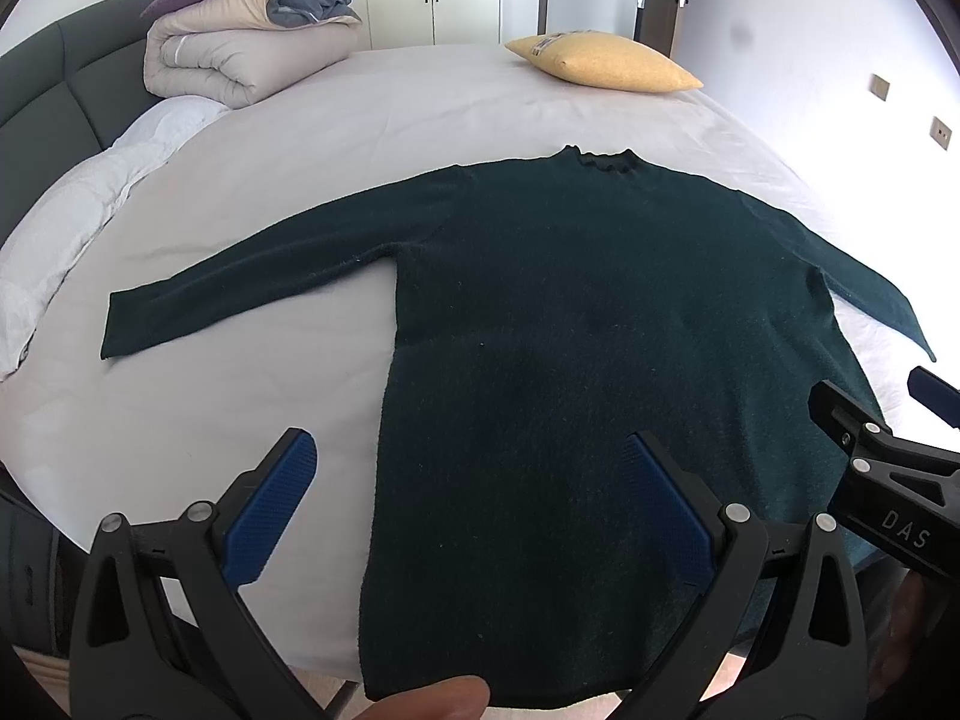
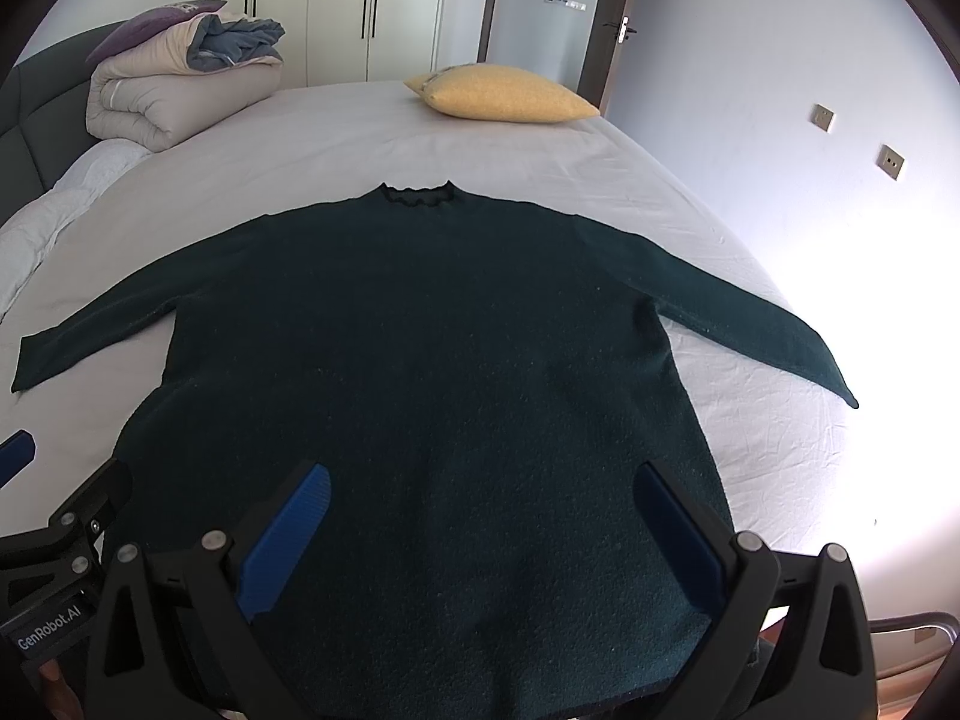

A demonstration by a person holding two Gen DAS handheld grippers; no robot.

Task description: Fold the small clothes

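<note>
Sweater (image 1: 600,312) of dark green knit lies flat on the bed (image 1: 372,120), on the pale sheet, with its hem at the near edge and its ruffled collar (image 2: 417,195) toward the far edge. Both sleeves are spread out to the sides — the left sleeve (image 1: 240,282) reaches toward the headboard side, the right sleeve (image 2: 744,324) toward the opposite edge, near the bright wall.

The left gripper (image 1: 468,498) hovers over the near left part of the sweater with its blue pads wide apart, and nothing is between them; 1 pad is over the bare sheet, the other over the knit. The right gripper (image 2: 480,528) is also spread wide and holds nothing, with both pads above the lower body of the sweater. A fingertip (image 1: 438,699) shows at the bottom of the left wrist view, next to the hem.

At the far edge rests a yellow pillow (image 1: 606,63). A folded duvet (image 1: 240,54) sits in the far corner by the dark headboard (image 1: 54,84).
</note>
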